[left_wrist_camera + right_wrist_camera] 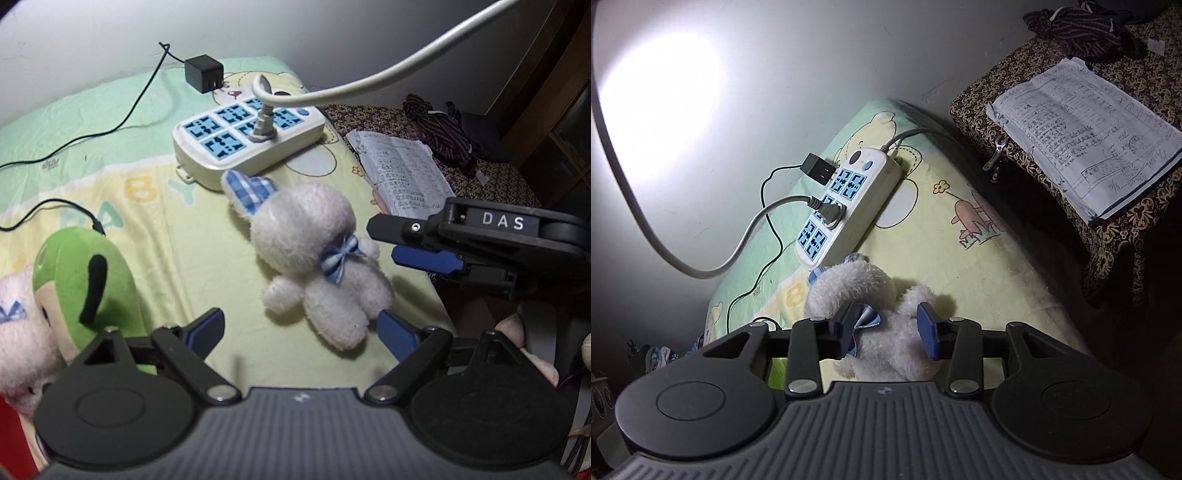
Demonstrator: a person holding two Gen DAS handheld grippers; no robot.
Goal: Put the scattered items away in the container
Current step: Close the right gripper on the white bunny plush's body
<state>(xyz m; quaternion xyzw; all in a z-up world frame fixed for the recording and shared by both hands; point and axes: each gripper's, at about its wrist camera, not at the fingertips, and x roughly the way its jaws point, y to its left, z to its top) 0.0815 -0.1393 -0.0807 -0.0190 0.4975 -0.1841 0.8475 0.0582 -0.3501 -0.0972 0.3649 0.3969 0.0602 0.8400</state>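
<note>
Readable text: "DAS" in white letters on a black block on the right gripper [417, 240], seen from the left wrist view. "BABY" in big pastel letters printed on the bed sheet [155, 122]; the first B sits partly behind the green plush [85, 280]. Notebook [1086, 136] is full of handwriting, too small to read.

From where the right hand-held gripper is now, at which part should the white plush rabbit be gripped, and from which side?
Probably the neck, just under the blue bow. The white plush rabbit lies flat on the sheet, and its narrowest part is between the round head and the body. The right hand-held gripper comes from the rabbit's right-hand side and already has an open finger on each side of that part.
</note>
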